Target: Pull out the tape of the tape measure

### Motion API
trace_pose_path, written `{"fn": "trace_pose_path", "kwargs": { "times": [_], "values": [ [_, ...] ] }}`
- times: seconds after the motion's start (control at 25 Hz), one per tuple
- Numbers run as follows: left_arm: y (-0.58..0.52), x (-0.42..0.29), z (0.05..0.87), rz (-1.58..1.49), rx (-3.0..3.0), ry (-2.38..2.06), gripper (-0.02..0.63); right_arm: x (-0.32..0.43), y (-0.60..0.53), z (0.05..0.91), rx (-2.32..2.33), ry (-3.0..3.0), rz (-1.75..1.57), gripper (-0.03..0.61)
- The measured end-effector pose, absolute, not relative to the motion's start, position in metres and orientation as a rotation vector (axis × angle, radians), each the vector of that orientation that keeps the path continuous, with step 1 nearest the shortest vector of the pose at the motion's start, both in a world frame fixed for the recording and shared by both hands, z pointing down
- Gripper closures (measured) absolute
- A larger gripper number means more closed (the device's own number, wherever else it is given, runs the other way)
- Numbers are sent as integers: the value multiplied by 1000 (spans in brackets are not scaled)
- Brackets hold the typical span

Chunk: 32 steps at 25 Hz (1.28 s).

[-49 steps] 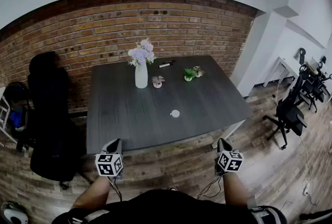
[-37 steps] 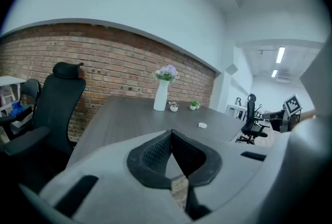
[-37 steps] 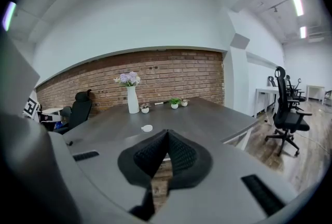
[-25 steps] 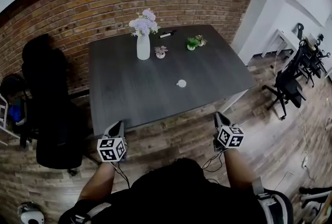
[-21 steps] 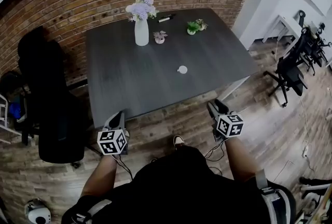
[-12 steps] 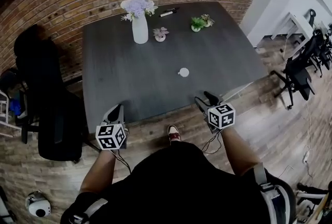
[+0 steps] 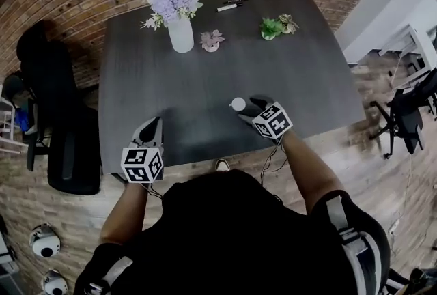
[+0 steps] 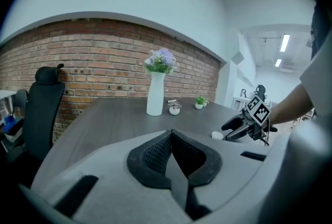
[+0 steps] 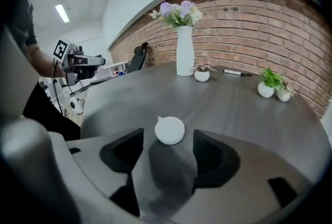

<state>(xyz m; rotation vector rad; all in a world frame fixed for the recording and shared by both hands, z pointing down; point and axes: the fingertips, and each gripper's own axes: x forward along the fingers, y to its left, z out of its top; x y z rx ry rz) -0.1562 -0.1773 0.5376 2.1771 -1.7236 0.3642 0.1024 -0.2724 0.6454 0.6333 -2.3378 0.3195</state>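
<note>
Dark grey wood forms the single table [image 7: 136, 82], on which one white tape measure [image 7: 237, 104], one white vase [image 7: 181, 34] of lilac flowers and three small potted plants are counted. Two grippers are seen. The left gripper [image 7: 151, 128] is held with its fingers clenched together and nothing between them, as is shown in the left gripper view [image 8: 171, 137]. The right gripper [image 7: 247, 108] is held released, its jaws having just been opening. In the right gripper view [image 9: 169, 137] the tape measure [image 9: 169, 130] is found between the two fingertips, with a gap kept on either side and neither pad touching it.

Compared with two seconds ago, both grippers are now carried in over the table's near edge rather than over the floor. The right one is brought up to the tape measure, which then lay well ahead of it.

The tape measure is laid flat as a round disc, so no long axis is shown. Its small tab [image 9: 158, 119] is pointed away from the right fingers, towards the left.
</note>
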Motion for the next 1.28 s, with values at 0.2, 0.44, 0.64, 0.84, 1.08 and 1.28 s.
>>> {"fn": "trace_pose_path", "kwargs": {
  "times": [0.2,0.44,0.64,0.84,1.08,1.28],
  "values": [
    [-187,-139,546,386,2158,-1685,604,90,-282,657,489,-2321,297,282],
    [-209,-140,548,417,2203,-1627,604,85,-284,666,491,-2267,245,368],
    [-228,-108,537,426,2381,-1438,604,78,-286,620,661,-2398,298,368],
    [-243,-50,481,352,2701,-1214,603,57,-277,522,758,-2628,225,368],
    [-236,-1,439,352,3009,-949,499,40,-251,459,791,-2728,105,368],
    [-231,1,437,375,3060,-871,498,31,-236,448,784,-2737,71,368]
  ]
}}
